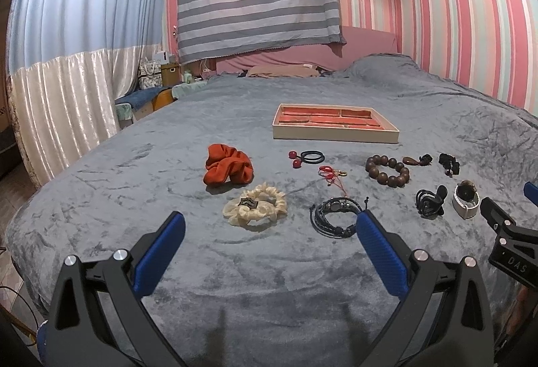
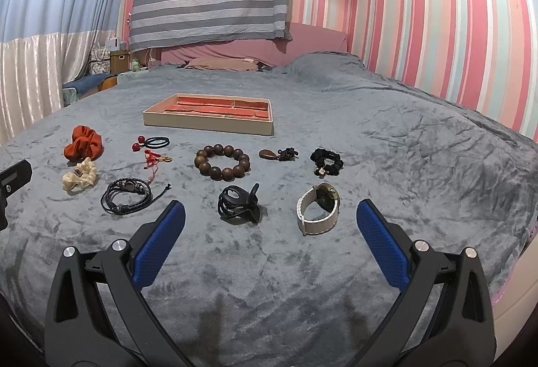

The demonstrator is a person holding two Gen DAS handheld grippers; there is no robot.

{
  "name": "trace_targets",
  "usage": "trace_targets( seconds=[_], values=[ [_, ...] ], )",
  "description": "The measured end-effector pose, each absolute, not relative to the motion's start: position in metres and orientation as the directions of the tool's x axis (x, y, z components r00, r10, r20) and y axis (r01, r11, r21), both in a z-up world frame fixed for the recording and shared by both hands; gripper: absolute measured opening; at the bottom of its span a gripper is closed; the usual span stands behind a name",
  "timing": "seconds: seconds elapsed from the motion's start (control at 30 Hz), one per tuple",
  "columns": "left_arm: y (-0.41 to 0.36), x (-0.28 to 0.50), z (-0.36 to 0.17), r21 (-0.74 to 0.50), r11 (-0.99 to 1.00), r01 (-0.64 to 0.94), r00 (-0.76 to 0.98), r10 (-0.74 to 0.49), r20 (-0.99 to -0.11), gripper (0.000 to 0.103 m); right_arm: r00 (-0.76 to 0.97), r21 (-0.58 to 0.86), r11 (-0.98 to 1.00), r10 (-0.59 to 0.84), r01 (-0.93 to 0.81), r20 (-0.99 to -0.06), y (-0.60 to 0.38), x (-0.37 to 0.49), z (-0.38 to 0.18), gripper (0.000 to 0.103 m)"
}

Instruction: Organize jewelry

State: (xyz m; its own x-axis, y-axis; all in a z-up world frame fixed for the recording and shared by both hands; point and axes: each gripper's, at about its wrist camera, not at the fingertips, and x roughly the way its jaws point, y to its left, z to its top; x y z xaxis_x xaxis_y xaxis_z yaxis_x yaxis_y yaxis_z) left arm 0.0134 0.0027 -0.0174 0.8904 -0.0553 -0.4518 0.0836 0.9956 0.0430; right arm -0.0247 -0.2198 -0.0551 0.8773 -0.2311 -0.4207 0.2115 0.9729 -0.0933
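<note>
A bed covered in a crushed grey velvet blanket (image 2: 370, 118) carries everything. Toward its far middle lies a shallow rectangular cream-walled tray (image 2: 208, 125) lined with orange-red velvet and split into several compartments; nothing shows inside them.

In front of the tray the pieces lie apart in two loose rows. Toward the left edge of the bed lie a rust-orange gathered fabric scrunchie (image 1: 228, 168) and, just nearer, a cream satin scrunchie (image 1: 254, 208) with a small dark tag. Next come a black elastic hair tie with two glossy red balls (image 1: 304, 157), a thin red knotted cord with a gold ring (image 1: 331, 173), and a black braided leather wrap bracelet (image 1: 335, 215). In the middle is a bracelet of round dark wooden beads (image 2: 222, 162), with a brown teardrop pendant on black cord (image 2: 276, 153) beside it. Toward the right edge lie a black ruffled scrunchie (image 2: 327, 160), a black plastic claw clip (image 2: 238, 204), and a white-strapped round watch (image 2: 317, 208).

The left claw (image 1: 270, 232) and the right claw (image 2: 270, 222) hover over the near edge, blue ribbed pads spread wide, released and empty.
</note>
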Motion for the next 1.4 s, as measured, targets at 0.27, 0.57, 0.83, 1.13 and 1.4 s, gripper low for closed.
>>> trace_targets(
  seconds=[0.27, 0.57, 0.83, 1.13, 1.4],
  values=[
    [0.003, 0.017, -0.019, 0.035, 0.995, 0.092, 0.885, -0.065, -0.461, 0.099, 0.876, -0.105, 0.973, -0.232, 0.207, -0.422, -0.216, -0.022, -0.058, 0.099],
    [0.004, 0.025, -0.023, 0.036, 0.994, 0.101, 0.881, -0.072, -0.468, 0.099, 0.872, -0.077, 0.978, -0.207, 0.193, -0.443, -0.217, -0.012, -0.064, 0.099],
    [0.006, 0.036, -0.027, 0.037, 0.994, 0.102, 0.874, -0.071, -0.481, 0.099, 0.866, -0.076, 0.979, -0.205, 0.192, -0.456, -0.215, -0.004, -0.069, 0.099],
    [0.015, 0.058, -0.031, 0.028, 0.995, 0.099, 0.853, -0.071, -0.517, 0.099, 0.856, -0.083, 0.977, -0.212, 0.196, -0.472, -0.216, 0.012, -0.072, 0.099],
    [0.023, 0.087, -0.035, 0.03, 0.996, 0.083, 0.83, -0.052, -0.555, 0.099, 0.829, -0.065, 0.982, -0.185, 0.178, -0.528, -0.221, 0.04, -0.077, 0.099]
  ],
)
